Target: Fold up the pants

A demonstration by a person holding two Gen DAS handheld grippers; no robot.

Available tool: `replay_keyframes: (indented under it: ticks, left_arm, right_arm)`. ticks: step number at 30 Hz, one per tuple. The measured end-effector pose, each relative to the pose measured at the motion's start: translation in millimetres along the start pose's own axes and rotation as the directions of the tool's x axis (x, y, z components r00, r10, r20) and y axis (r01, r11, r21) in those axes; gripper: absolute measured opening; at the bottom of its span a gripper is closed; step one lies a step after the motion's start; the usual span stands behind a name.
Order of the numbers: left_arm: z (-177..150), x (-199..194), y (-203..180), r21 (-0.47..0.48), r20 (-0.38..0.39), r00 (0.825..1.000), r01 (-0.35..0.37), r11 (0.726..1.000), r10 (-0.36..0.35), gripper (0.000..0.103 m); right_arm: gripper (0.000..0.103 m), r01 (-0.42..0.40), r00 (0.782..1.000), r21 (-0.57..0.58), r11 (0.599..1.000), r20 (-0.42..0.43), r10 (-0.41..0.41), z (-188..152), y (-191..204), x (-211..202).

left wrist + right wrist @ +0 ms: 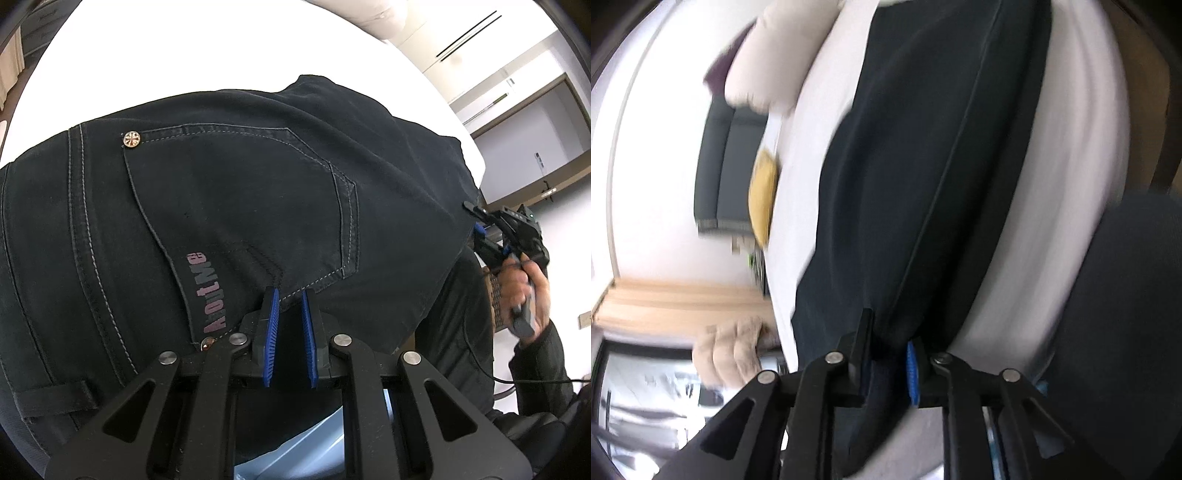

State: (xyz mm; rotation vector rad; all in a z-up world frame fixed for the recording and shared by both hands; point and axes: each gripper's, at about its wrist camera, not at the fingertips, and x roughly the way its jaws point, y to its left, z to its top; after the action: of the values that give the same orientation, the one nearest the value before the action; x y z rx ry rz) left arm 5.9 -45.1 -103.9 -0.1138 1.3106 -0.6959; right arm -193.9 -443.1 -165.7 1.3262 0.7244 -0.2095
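Note:
Dark navy pants [240,206] lie on a white bed [177,48], back pocket, rivet and pink lettering facing up. My left gripper [290,295] is shut on the pants at the pocket's lower edge, cloth bunched between its blue pads. In the right wrist view the pants [923,166] stretch away along a long seam, blurred by motion. My right gripper [890,332] is shut on a fold of the pants. The right gripper also shows in the left wrist view [480,221], held in a hand at the pants' right edge.
A white pillow [768,62] and a yellow cushion [762,199] lie at the far side of the bed [1052,221]. A grey sofa [727,170] stands beyond. The person's dark sleeve [535,369] and a cable are at the right.

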Motion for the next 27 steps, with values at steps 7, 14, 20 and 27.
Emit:
replay_keyframes:
  ticks: [7, 14, 20, 27]
  left_arm:
    - [-1, -1, -1, 0.003, -0.002, 1.000, -0.006, 1.000, 0.006, 0.013]
    - [2, 1, -1, 0.006, -0.007, 1.000, -0.009, 1.000, 0.009, 0.013]
    - [-1, 0, -2, -0.004, 0.000, 1.000, -0.010, 1.000, 0.010, 0.013]
    - [0, -1, 0, -0.007, -0.002, 1.000, -0.006, 1.000, 0.006, 0.013]
  right_arm:
    - [0.002, 0.050, 0.996, 0.080, 0.996, 0.068, -0.056, 12, -30, -27]
    - [0.009, 0.046, 0.994, 0.054, 0.997, 0.101, -0.051, 31, -30, -34]
    - [0.001, 0.064, 0.976, 0.114, 0.991, 0.201, -0.086, 70, -44, -46]
    - [0.002, 0.076, 0.967, 0.137, 0.988, 0.232, -0.107, 81, -51, -55]
